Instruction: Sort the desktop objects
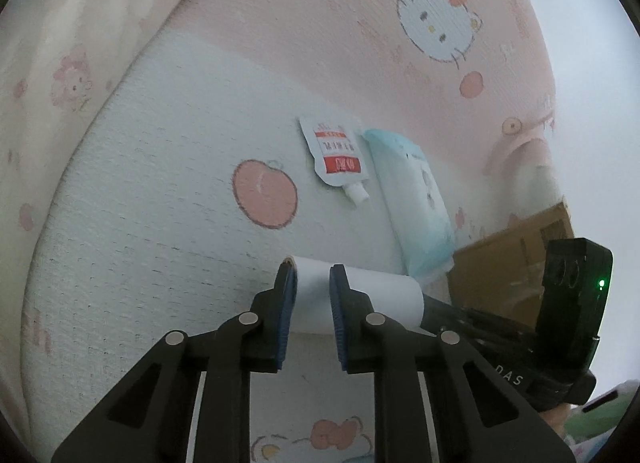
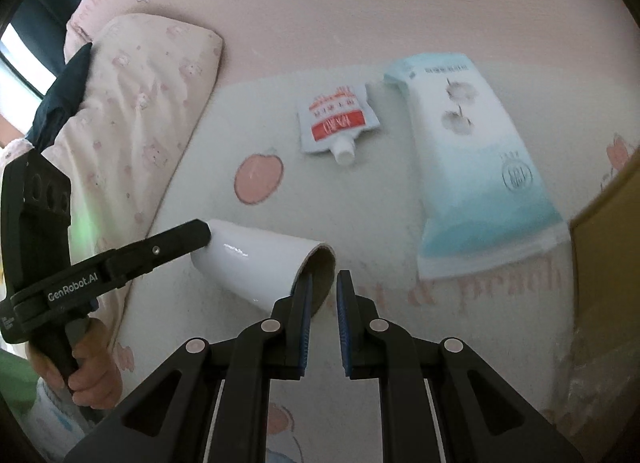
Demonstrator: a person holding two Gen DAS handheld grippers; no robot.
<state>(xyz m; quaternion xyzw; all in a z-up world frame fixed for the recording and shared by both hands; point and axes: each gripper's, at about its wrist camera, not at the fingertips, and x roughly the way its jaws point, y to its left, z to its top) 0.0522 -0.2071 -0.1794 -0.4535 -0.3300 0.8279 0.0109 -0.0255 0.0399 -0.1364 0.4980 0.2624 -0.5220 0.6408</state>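
The left gripper (image 1: 312, 275) has its blue-padded fingers narrowly parted, one on either side of the near end of a white paper tube (image 1: 360, 295) that lies on its side on the printed bedsheet (image 1: 160, 183); whether the pads actually press the tube cannot be told. In the right wrist view the same left gripper (image 2: 200, 233) meets the far left end of the tube (image 2: 256, 263). The right gripper (image 2: 323, 283) is also narrowly parted, its left finger tip at the rim of the tube's open brown end, the right finger just outside it. Ahead of the right gripper lies a small spouted pouch (image 2: 338, 123) with a red label, and just right of that a long white-and-blue packet (image 2: 476, 159). A cardboard box (image 2: 604, 263) stands at the far right, a pink pillow (image 2: 136, 111) at the left
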